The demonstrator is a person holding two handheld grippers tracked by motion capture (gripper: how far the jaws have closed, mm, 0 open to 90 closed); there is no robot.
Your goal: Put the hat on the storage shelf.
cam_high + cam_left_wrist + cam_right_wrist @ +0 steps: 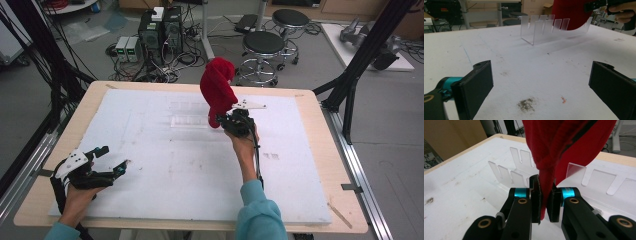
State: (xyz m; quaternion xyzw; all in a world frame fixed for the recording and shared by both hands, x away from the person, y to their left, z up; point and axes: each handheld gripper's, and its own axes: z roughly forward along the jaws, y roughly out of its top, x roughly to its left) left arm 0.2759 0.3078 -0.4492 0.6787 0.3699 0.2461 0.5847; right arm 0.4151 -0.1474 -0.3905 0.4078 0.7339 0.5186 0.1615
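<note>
A red cloth [217, 87] stands bunched and upright above the middle of the white table cover, with my right gripper [231, 121] shut on its lower end. In the right gripper view the red cloth [564, 147] rises from between the closed jaws of my right gripper [544, 200]. Just behind it is a clear acrylic slotted rack [187, 114]; the same rack [544, 28] [599, 180] has upright tabs along both sides. My left gripper [114, 161] rests open at the front left of the table, its jaws wide apart over bare cover [539, 87].
The white foam cover [165, 165] lies on a wooden table [320, 150] with dirt specks [526, 104] near the left gripper. Black frame posts [360, 55] flank the table. Stools [262, 47], computers [160, 30] and cables are on the floor beyond.
</note>
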